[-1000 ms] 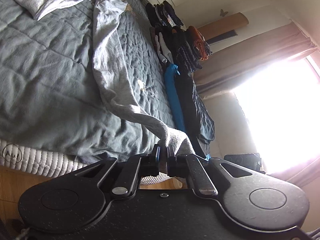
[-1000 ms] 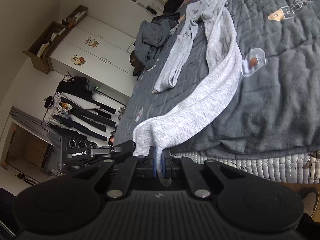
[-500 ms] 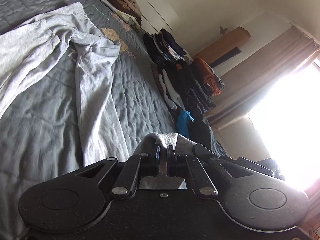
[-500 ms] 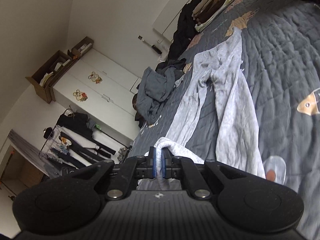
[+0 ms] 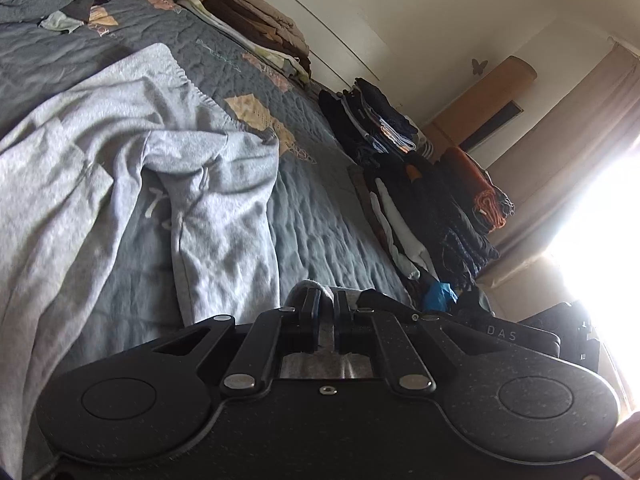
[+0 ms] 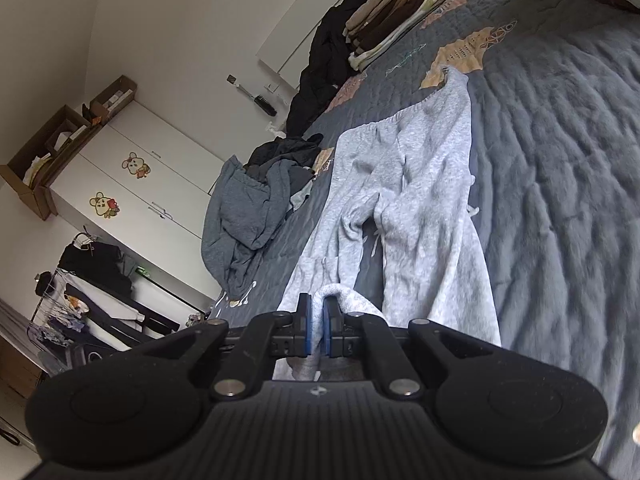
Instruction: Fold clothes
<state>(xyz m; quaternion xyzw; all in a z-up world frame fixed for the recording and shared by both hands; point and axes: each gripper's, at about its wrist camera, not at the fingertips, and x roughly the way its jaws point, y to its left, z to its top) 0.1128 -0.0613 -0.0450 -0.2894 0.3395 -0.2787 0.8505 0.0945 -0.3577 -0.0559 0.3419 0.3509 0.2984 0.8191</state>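
Item: grey sweatpants [image 5: 120, 184], light marl, drawstring showing at the waist. They lie lengthways on the bed [image 5: 328, 216], waistband at the far end, upper left of the left wrist view and upper centre of the right wrist view [image 6: 420, 184]. A second ago both leg ends hung off the mattress edge near me; now I have carried them up and over the legs toward the waist, so the garment is doubling on itself.

Left tongs [image 5: 329, 308]: nearly shut, a fold of grey cuff pinched between the jaws, lower centre of frame. Right tongs [image 6: 317, 312]: likewise nearly shut on the other cuff, cloth humped over the blue pads.

Reading: the first lengthwise fold is under way, not yet laid. The cuffs are short of the waistband, and the two legs lie apart, with quilt showing between them; I judge they want drawing together before release.

Surroundings: folded stacks [image 5: 420, 200] of dark and rust cloth along the right edge of the bed; tan stack [image 6: 400, 12] at the far end; an unfolded blue-grey heap [image 6: 248, 216] mid-left; white wardrobe [image 6: 140, 184] beyond it; curtain [image 5: 580, 152] and bright window at right.
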